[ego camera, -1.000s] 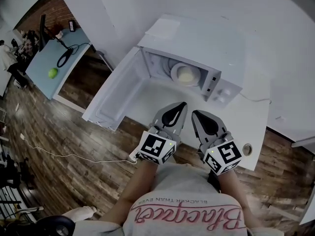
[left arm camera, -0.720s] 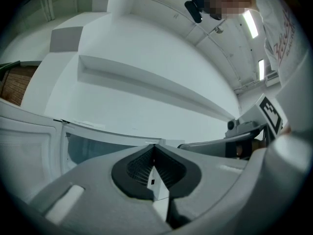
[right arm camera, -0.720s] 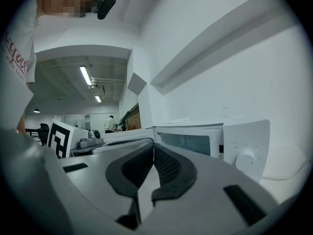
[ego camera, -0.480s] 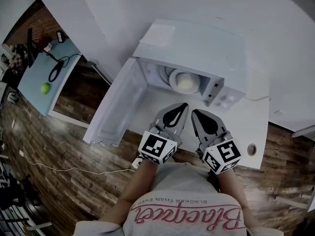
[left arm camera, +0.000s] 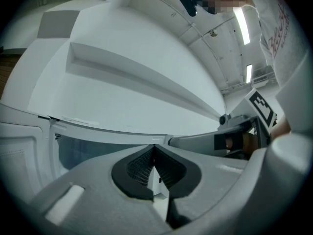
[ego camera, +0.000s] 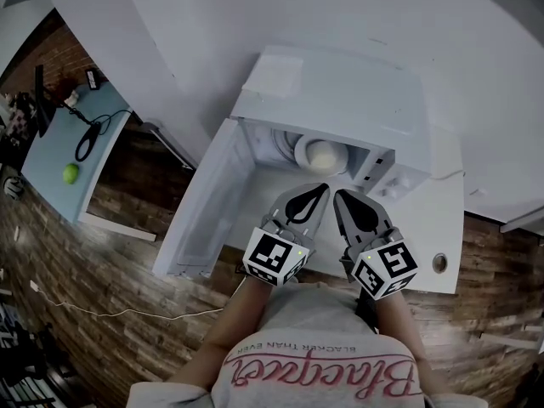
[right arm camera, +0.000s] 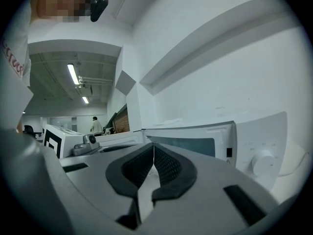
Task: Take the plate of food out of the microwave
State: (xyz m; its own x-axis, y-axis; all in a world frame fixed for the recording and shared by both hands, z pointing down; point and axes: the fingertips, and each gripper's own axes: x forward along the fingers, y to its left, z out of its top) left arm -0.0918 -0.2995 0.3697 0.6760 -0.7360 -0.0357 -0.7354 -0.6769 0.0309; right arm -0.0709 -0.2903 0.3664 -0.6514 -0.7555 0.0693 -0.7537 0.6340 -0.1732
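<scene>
A white microwave [ego camera: 340, 92] stands on a white table with its door [ego camera: 208, 202] swung open to the left. Inside, a white plate [ego camera: 299, 145] carries a pale mound of food [ego camera: 324, 154]. My left gripper [ego camera: 318, 189] and right gripper [ego camera: 338, 195] sit side by side just in front of the opening, both shut with nothing between the pads. In the left gripper view the left gripper [left arm camera: 153, 147] points at the microwave's top edge [left arm camera: 98, 126]. The right gripper [right arm camera: 153, 146] faces the microwave front [right arm camera: 190, 143] and its dial [right arm camera: 262, 161].
The white table [ego camera: 442, 228] ends just before my body, with a round cable hole [ego camera: 439, 263] at its right. A blue desk [ego camera: 59, 155] with a green ball [ego camera: 70, 173] stands far left. Wood floor lies below, with a white wall behind the microwave.
The head view has shifted, so the microwave now sits closer to the grippers and lower in the picture. Both grippers stay shut side by side.
</scene>
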